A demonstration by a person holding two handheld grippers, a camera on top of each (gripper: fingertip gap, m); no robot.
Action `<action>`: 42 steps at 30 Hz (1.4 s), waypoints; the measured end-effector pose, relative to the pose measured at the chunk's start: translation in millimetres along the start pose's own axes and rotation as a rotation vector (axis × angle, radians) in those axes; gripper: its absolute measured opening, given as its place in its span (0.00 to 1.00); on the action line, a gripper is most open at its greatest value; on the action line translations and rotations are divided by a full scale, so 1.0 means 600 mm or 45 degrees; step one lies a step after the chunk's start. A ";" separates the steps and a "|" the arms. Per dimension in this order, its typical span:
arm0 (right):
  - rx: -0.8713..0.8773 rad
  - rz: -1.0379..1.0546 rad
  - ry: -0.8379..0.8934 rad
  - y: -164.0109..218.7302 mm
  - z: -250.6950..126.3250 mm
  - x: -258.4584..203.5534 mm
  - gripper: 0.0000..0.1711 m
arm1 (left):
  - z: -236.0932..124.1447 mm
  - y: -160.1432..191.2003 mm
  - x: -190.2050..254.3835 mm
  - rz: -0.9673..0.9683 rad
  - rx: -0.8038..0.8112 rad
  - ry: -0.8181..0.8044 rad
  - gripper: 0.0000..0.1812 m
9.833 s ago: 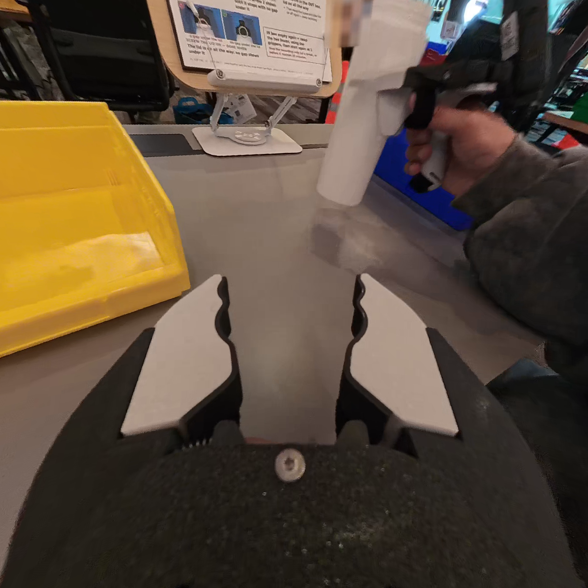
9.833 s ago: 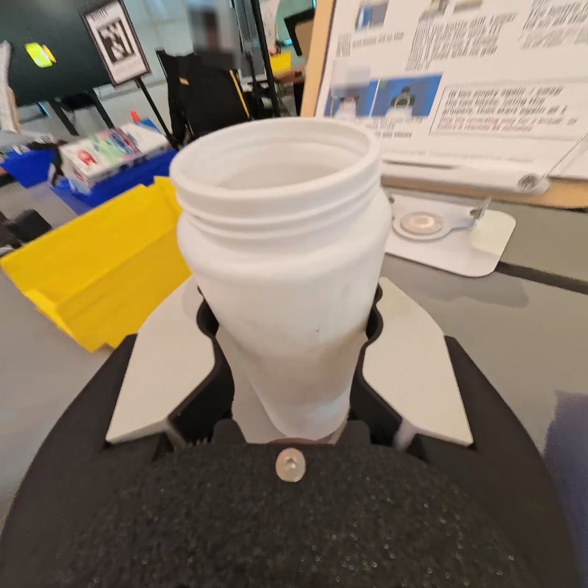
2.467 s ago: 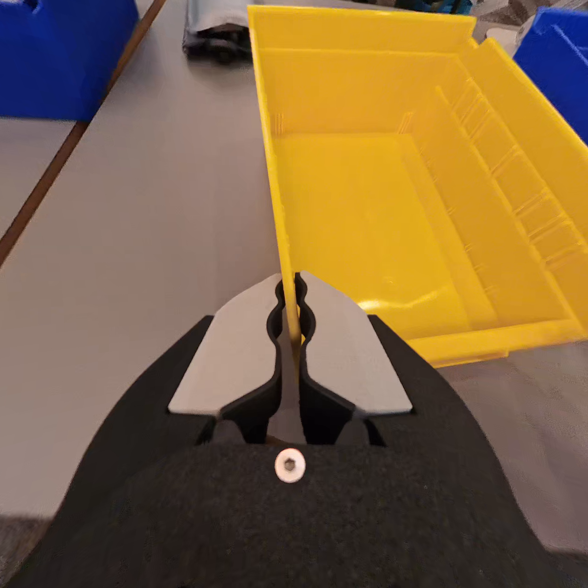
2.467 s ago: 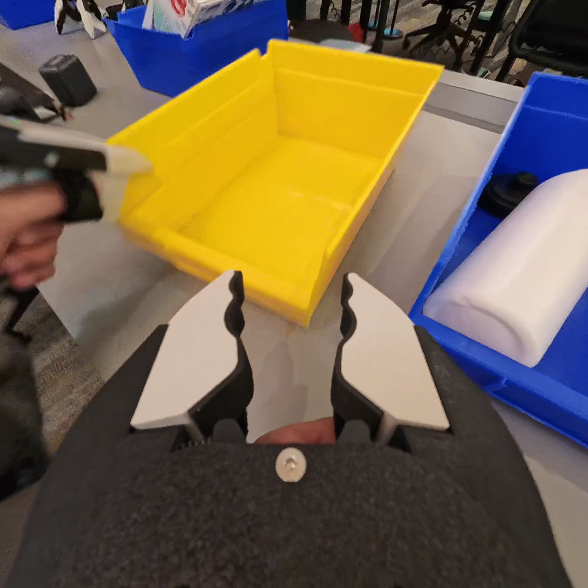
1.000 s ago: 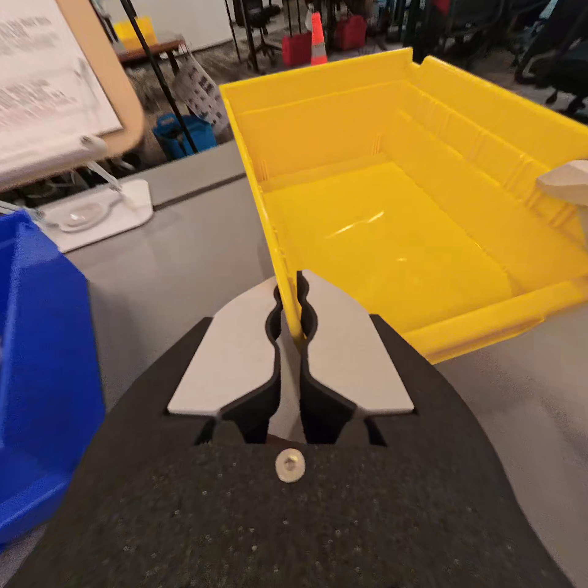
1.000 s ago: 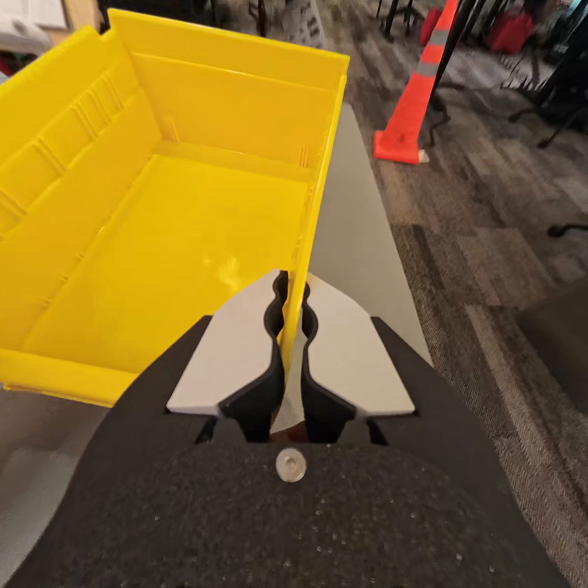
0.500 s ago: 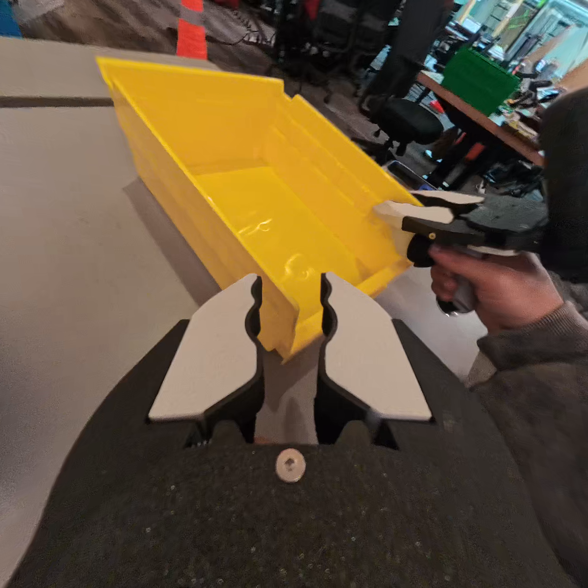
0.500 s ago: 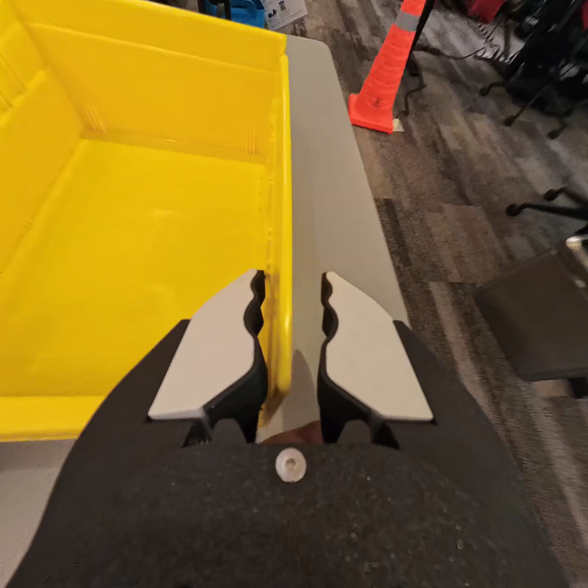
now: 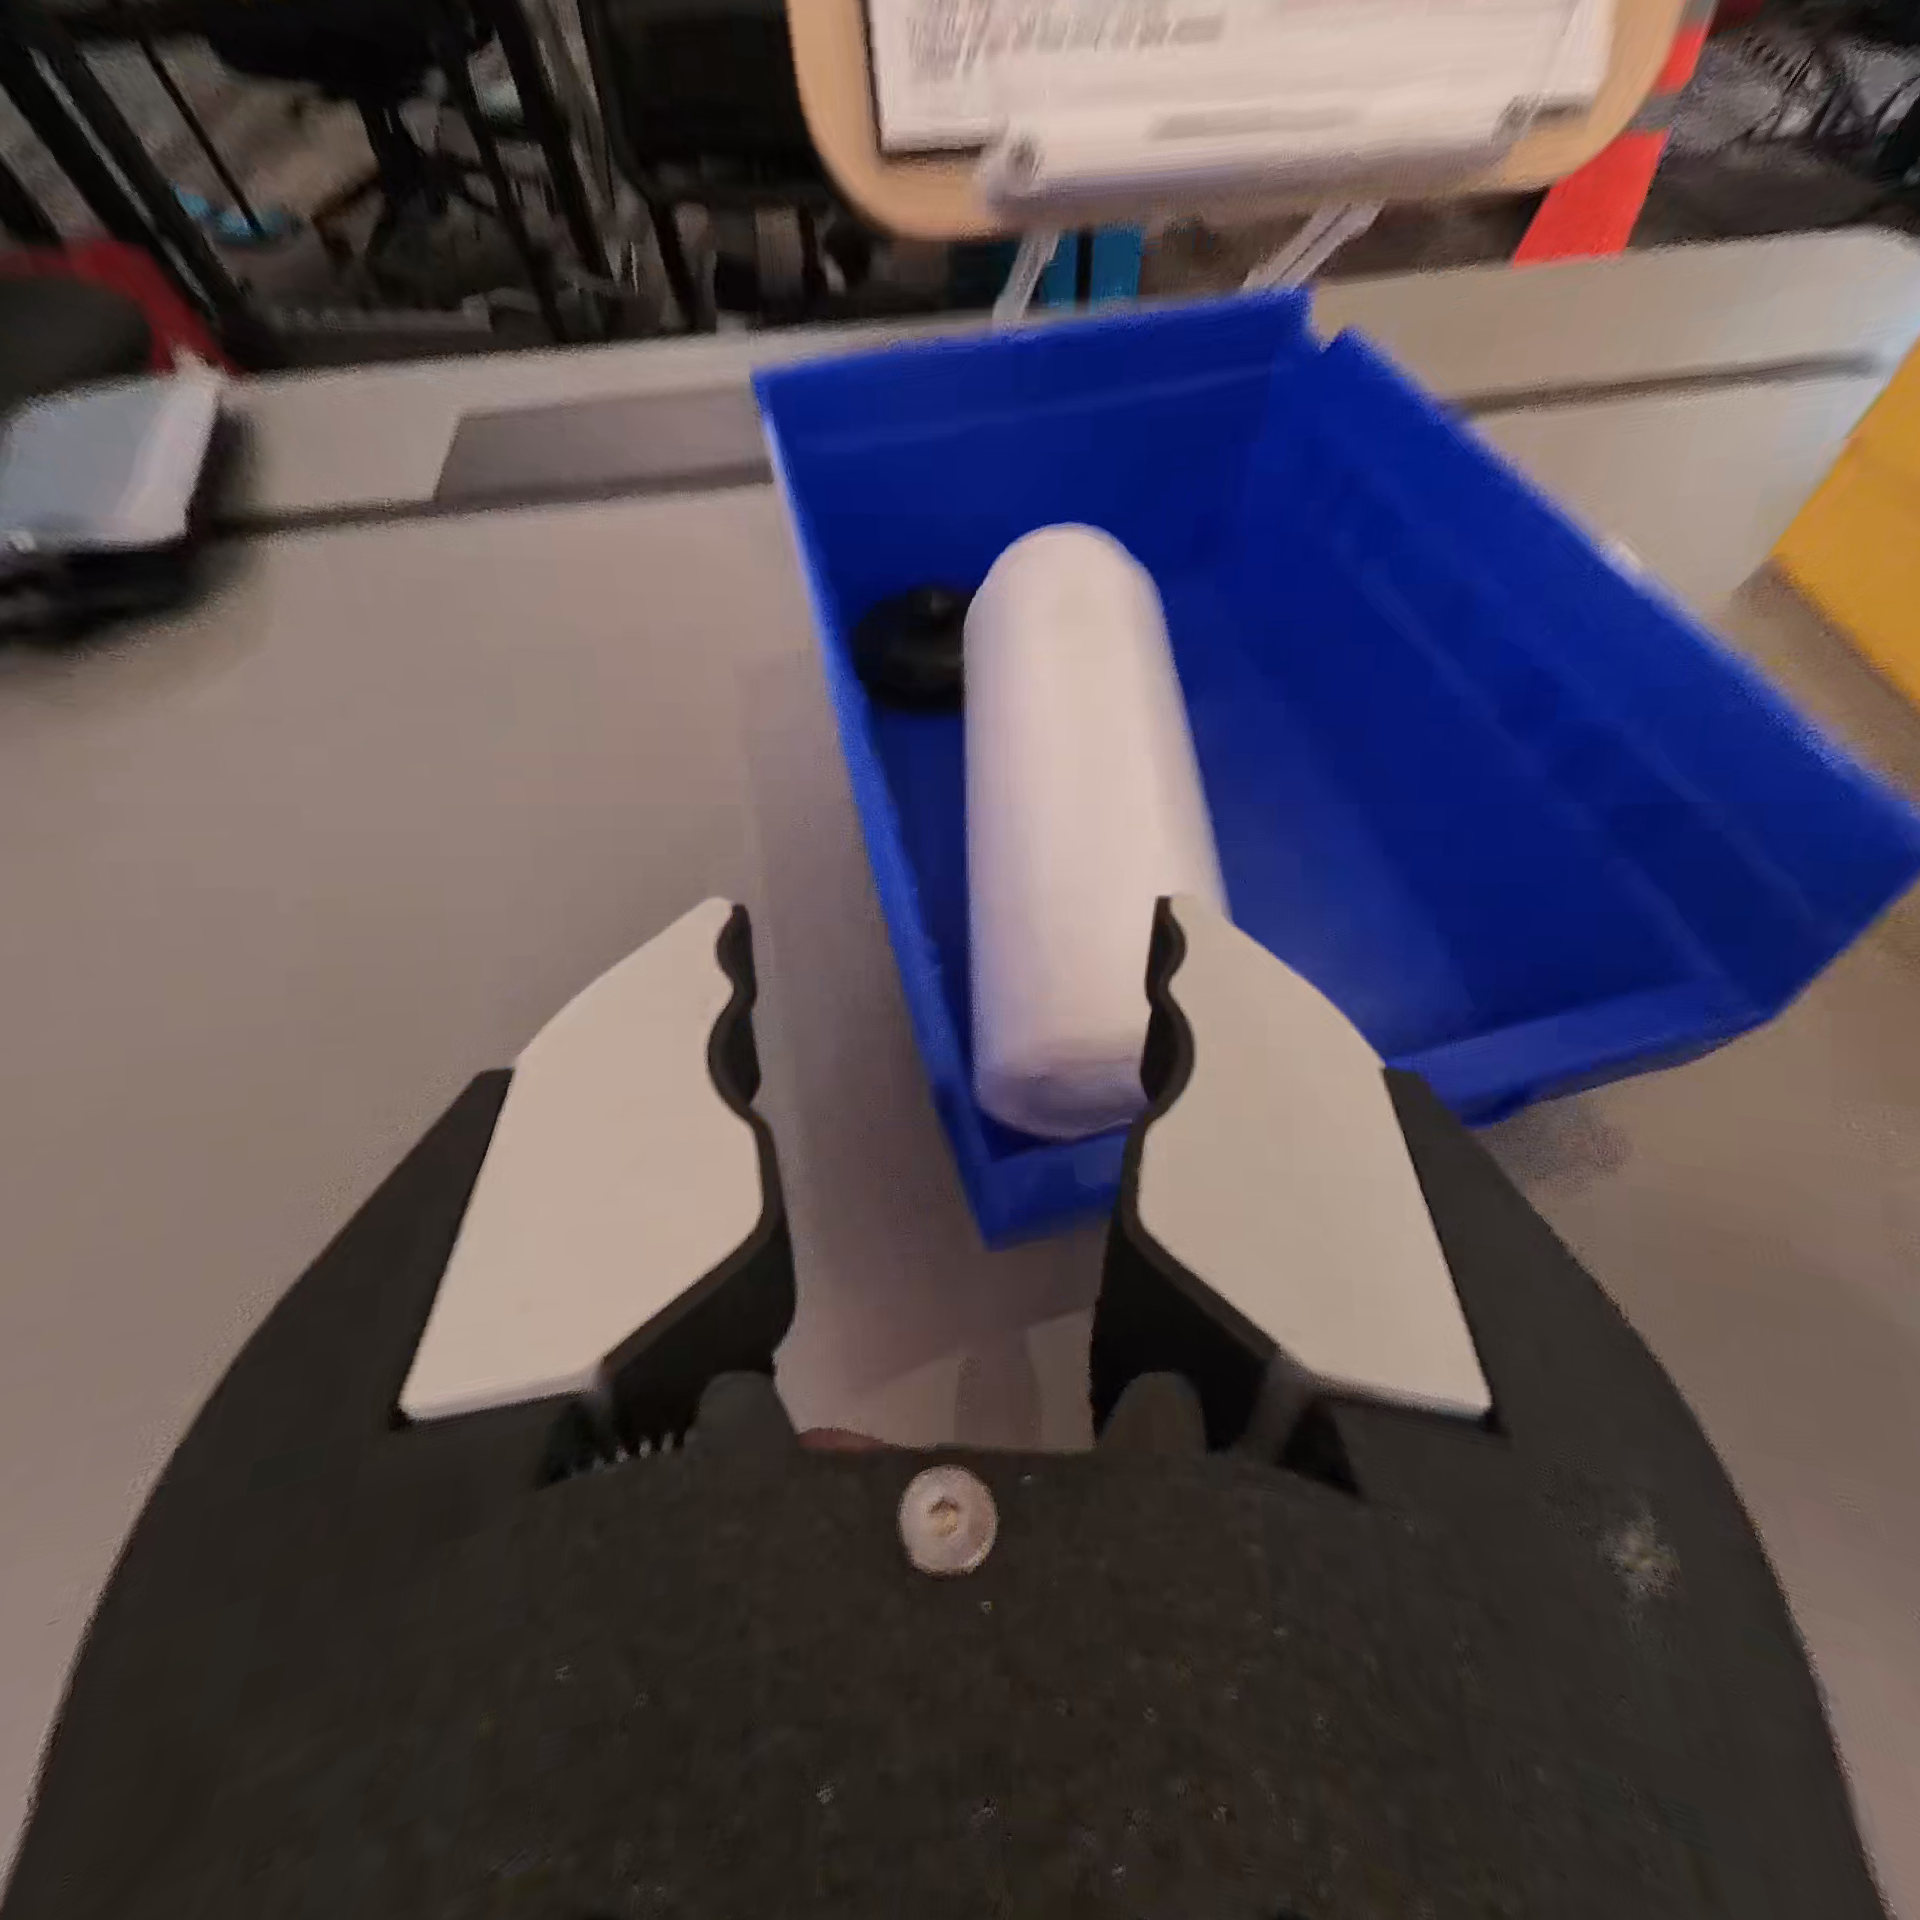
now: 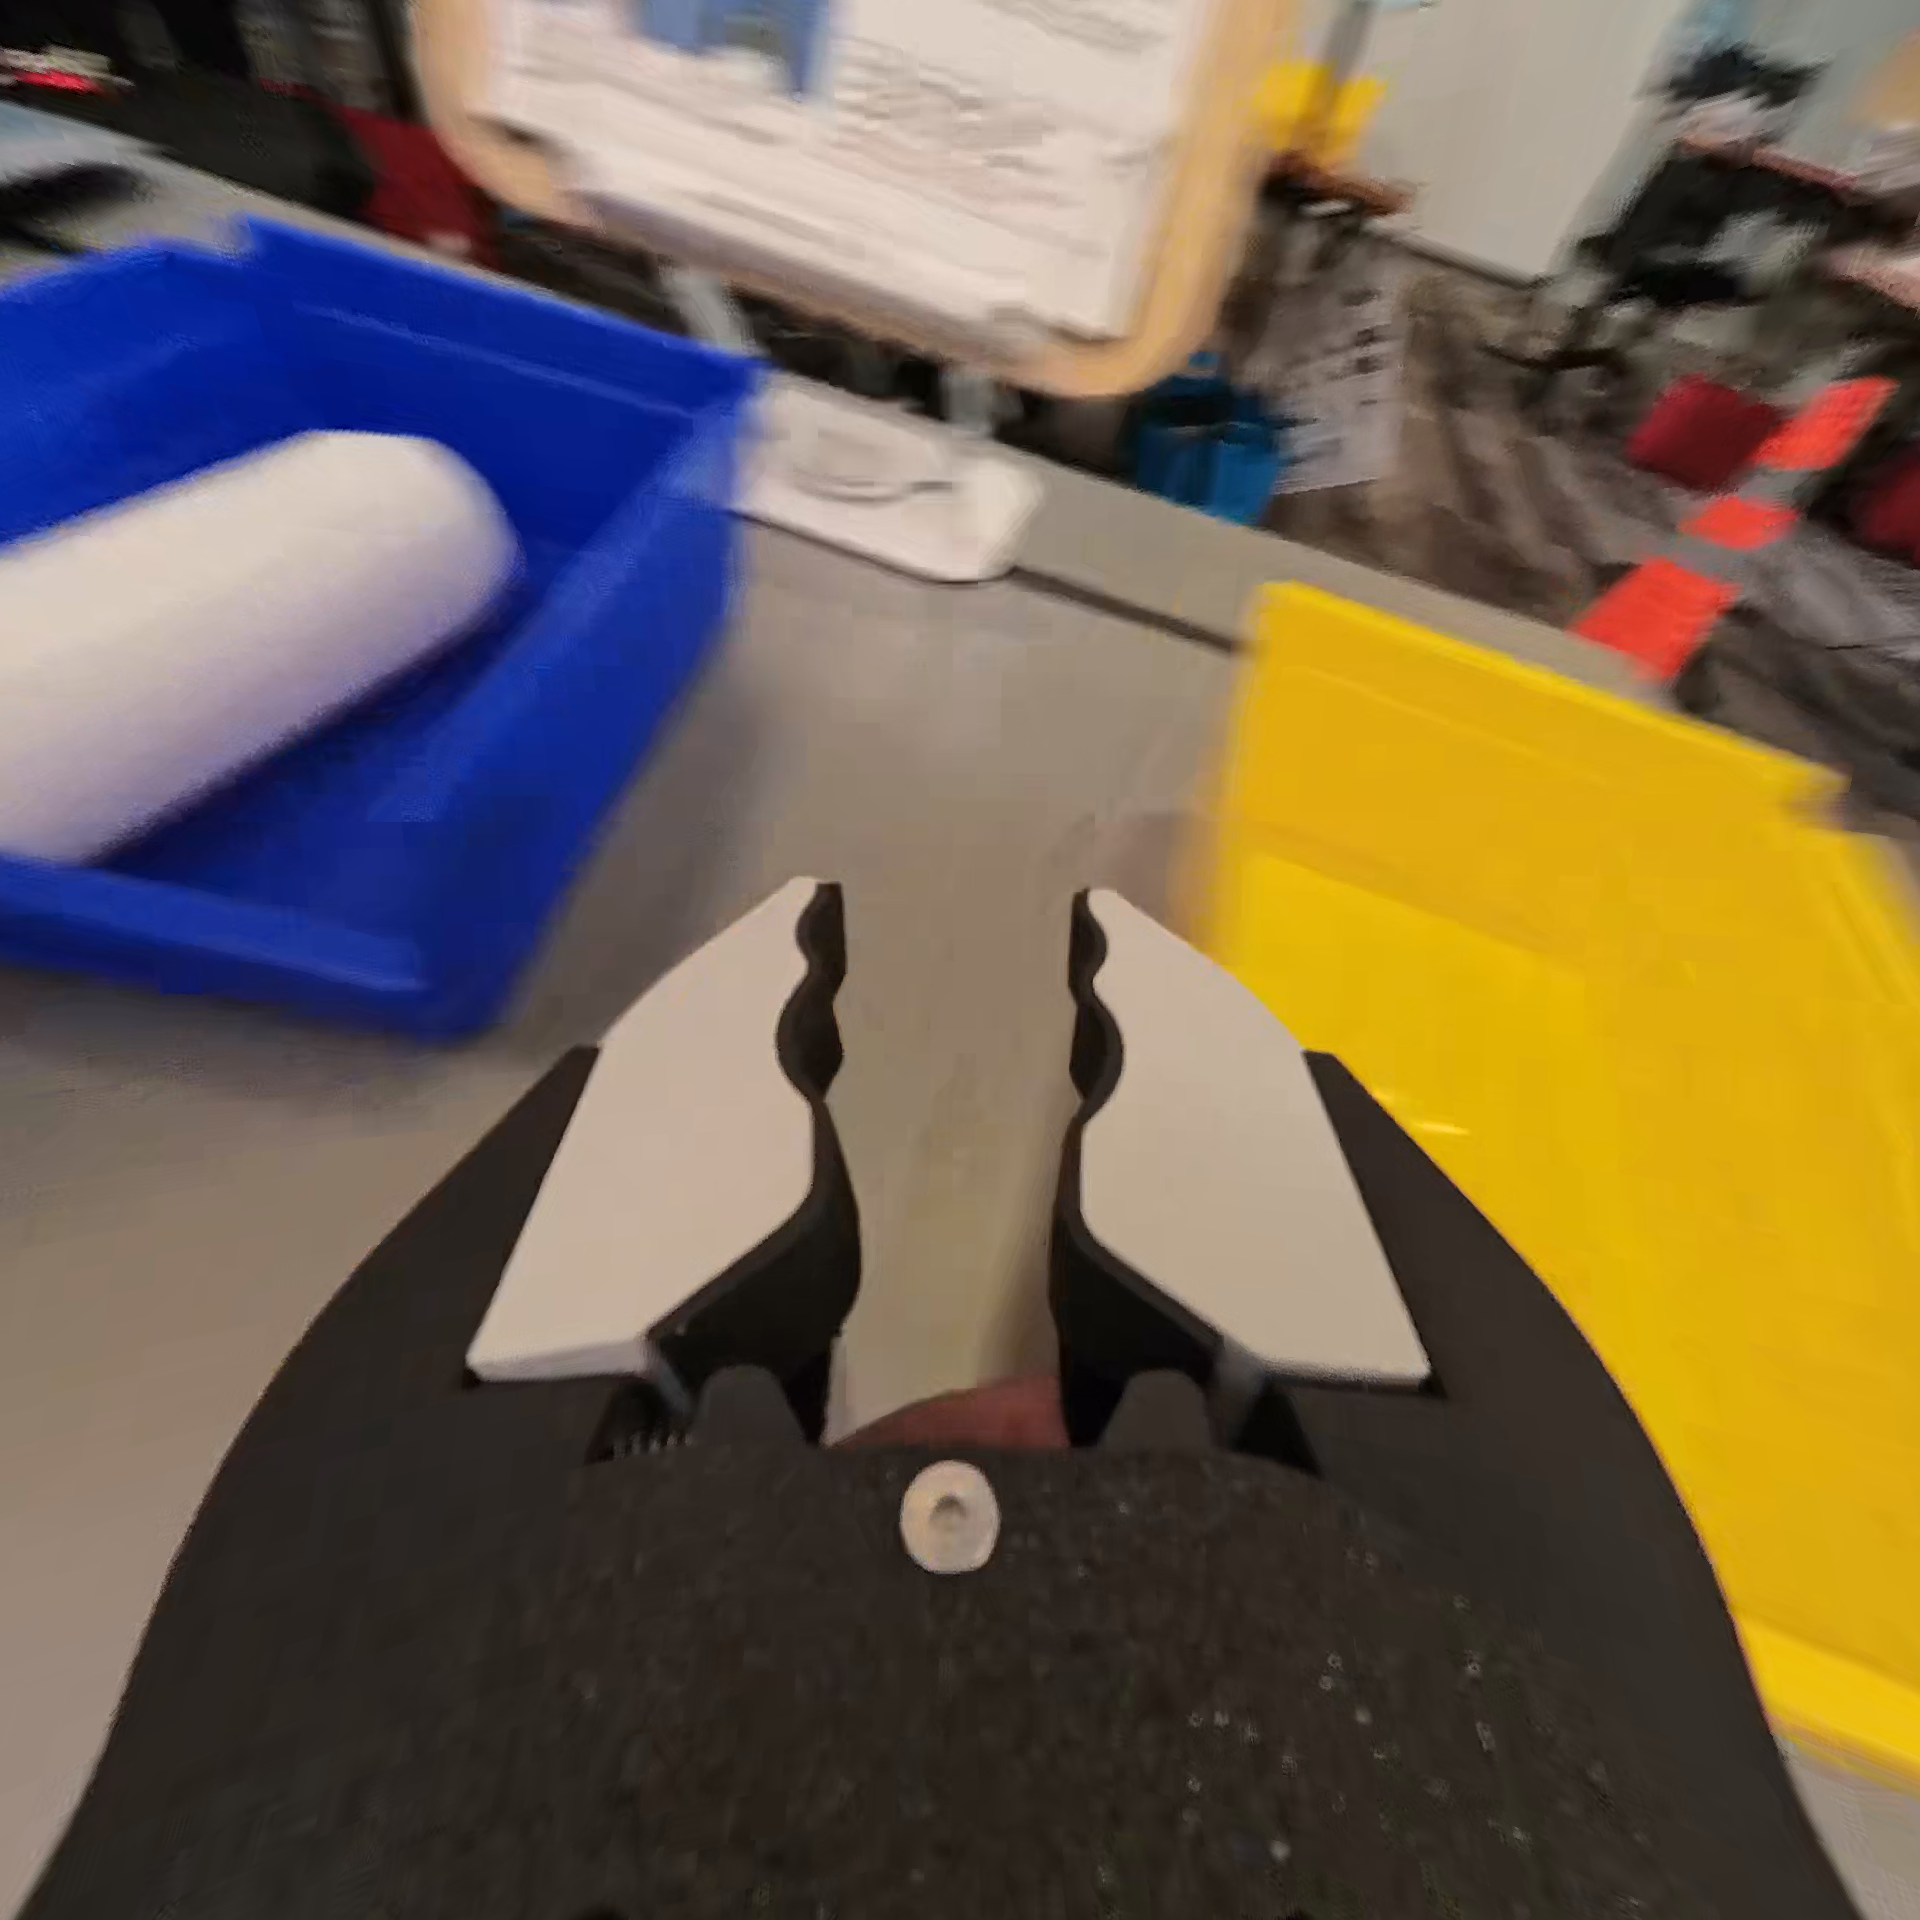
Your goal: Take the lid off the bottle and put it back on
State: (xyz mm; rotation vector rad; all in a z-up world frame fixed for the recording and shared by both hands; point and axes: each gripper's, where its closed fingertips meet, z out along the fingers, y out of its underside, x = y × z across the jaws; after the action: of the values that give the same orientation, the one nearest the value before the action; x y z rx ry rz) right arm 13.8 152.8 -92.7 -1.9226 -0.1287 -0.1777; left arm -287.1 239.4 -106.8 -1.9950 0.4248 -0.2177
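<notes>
While both my tongs hang empty over the grey table [image 9: 364, 831], I judge the main risk to be a poor first grab: the white bottle [image 9: 1081, 831] lies on its side in the blue bin [image 9: 1558, 727], just ahead of my left gripper [image 9: 945, 920], whose jaws stand wide apart with nothing between them. Its body looks smooth, matte and round, so I expect it could roll or squirt out of the scalloped pads if I close off-centre. The near bin wall also sits between my fingertips and the bottle's flat base, so a low approach could hit the plastic and shove the whole bin along the slick tabletop. My right gripper [image 10: 951, 904] is parted more narrowly and also grips nothing; it points at bare table, with the blue bin ahead to its left and the glossy, hard-walled yellow bin [image 10: 1558, 1039] close on its right, where a careless swing could clip the rim. Farther into the blue bin, beyond the bottle's rounded far end and slightly left, lies a small black, knobbed disc [image 9: 914, 644], which I take to be the lid, apparently off the bottle, though blur keeps me from being sure. Past the bins stands a wood-edged board [image 9: 1226, 114] on a white stand.
</notes>
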 end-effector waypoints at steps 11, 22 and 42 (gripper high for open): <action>-0.314 0.223 -0.089 0.037 0.133 -0.210 0.08 | 0.077 0.040 -0.013 0.009 -0.077 0.079 0.06; -0.121 0.273 -0.047 -0.063 0.128 -0.319 0.02 | 0.025 -0.016 -0.165 -0.036 0.072 -0.072 0.01; -0.339 0.121 -0.378 -0.051 0.172 -0.603 0.11 | 0.032 0.071 -0.411 -0.274 0.008 -0.068 0.01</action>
State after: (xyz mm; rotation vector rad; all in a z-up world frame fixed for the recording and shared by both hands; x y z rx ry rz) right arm -341.0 258.6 -167.2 -2.2075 -0.2199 0.1636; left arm -516.1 334.2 -145.6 -2.0350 0.1742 -0.2991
